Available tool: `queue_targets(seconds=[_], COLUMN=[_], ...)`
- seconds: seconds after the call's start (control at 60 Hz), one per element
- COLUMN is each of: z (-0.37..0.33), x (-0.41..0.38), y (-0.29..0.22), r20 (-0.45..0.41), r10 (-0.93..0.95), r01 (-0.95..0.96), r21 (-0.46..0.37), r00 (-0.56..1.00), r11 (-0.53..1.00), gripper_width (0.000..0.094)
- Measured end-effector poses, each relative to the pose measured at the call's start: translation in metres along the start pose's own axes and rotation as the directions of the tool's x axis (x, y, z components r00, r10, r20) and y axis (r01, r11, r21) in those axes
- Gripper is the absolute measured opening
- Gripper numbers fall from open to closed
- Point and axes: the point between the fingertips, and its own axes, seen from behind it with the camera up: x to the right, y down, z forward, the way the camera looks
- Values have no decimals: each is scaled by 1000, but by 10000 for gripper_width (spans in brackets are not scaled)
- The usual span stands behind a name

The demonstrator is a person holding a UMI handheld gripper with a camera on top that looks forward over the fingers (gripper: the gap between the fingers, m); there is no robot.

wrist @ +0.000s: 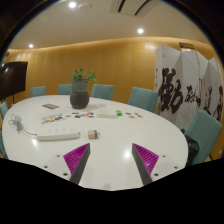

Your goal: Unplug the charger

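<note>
Charger — most likely the small white block sitting on the white counter with a white power strip just in front of it, though it is too small to make out a plug or cord — lies well ahead of the tongs and off to their left. The tongs hang spread over the near part of the counter, magenta pads facing each other, pinching nothing. Further along, a grey pot with a green plant stands toward the far side, and small items are scattered near the middle. Teal chairs ring the counter — beyond them, at the right, stands a white folding screen with black calligraphy.
</note>
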Motion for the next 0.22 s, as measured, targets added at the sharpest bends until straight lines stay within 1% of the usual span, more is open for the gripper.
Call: queue_targets(seconds=[0.117, 0.217], z=[-4, -6], x=[-8, -9], y=[1, 2], r20=[27, 28], r10=[4, -5], r01=[-4, 5], r21=[-2, 0], r00=[1000, 1000], r11=[1000, 1000], gripper_width=[874, 873])
